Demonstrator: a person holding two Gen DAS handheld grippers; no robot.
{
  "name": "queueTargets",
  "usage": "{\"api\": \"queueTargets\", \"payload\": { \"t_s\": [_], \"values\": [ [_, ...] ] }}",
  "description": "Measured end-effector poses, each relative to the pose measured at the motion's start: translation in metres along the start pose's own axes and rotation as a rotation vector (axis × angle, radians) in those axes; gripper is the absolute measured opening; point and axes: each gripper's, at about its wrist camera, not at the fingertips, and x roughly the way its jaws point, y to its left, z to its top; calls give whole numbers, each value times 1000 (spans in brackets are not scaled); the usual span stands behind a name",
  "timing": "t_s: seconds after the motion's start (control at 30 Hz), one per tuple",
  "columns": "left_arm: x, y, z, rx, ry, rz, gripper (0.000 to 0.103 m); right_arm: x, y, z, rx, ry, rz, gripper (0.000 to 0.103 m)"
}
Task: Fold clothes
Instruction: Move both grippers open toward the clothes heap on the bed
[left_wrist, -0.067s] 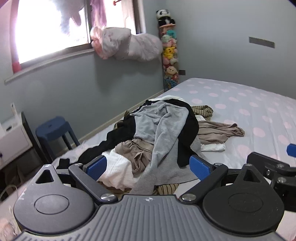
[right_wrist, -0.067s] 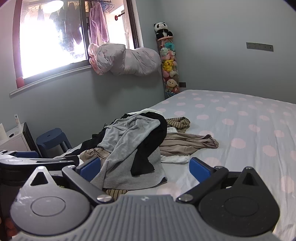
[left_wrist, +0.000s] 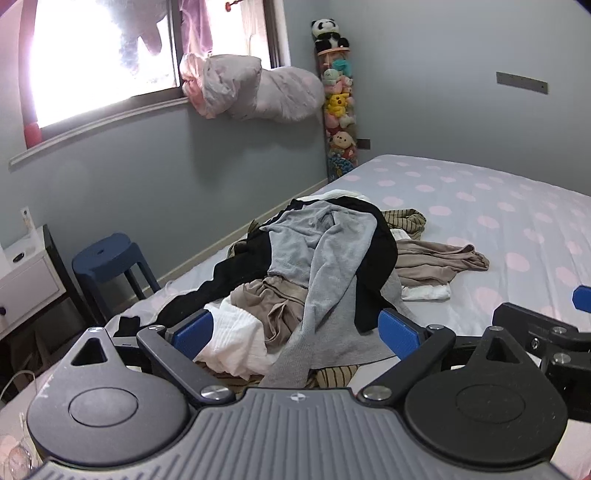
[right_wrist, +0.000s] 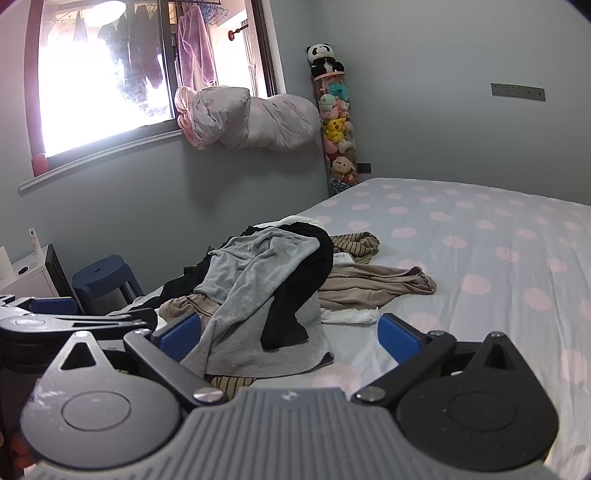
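Observation:
A heap of unfolded clothes lies at the near left side of the bed (left_wrist: 498, 221). On top is a grey garment (left_wrist: 325, 266) (right_wrist: 258, 291), with a black one (left_wrist: 376, 251) (right_wrist: 295, 295) draped over it. A white garment (left_wrist: 236, 339), a tan one (left_wrist: 436, 258) (right_wrist: 373, 284) and a striped one (right_wrist: 356, 243) lie around them. My left gripper (left_wrist: 295, 332) is open and empty, just short of the heap. My right gripper (right_wrist: 290, 332) is open and empty, beside the left one, in front of the heap's right part.
The bed has a light sheet with pink dots (right_wrist: 480, 258). A blue stool (left_wrist: 107, 254) and a white bedside cabinet (left_wrist: 26, 273) stand left of the bed. A tube of plush toys (left_wrist: 338, 107) stands in the corner. A bundled quilt (left_wrist: 255, 88) hangs at the window sill.

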Motion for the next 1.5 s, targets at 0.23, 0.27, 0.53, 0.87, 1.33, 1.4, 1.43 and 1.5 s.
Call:
{"api": "queueTargets", "payload": {
  "t_s": [0.23,0.27,0.53,0.87,1.33,1.4,1.43,1.5],
  "values": [
    [0,0,0,4,25,4,97,0,2,-1,-4,5,8,102],
    [-2,1,2,15,15,10,97,0,3,-2,-4,5,10,102],
    [-2,-8,-8,27,-22,46,95,0,5,-4,-9,9,19,102],
    [5,-4,-9,0,53,47,78,0,10,-5,-20,9,40,102],
    [1,7,-7,-108,5,5,24,2,13,-4,-36,5,41,102],
    [0,10,-5,-114,-3,-3,24,2,13,-3,-35,-2,39,102],
    [0,11,-4,-113,-4,-7,24,2,13,-2,-35,-2,42,102],
    [0,11,-3,-104,-5,-10,24,4,13,-1,-33,1,47,102]
  ]
}}
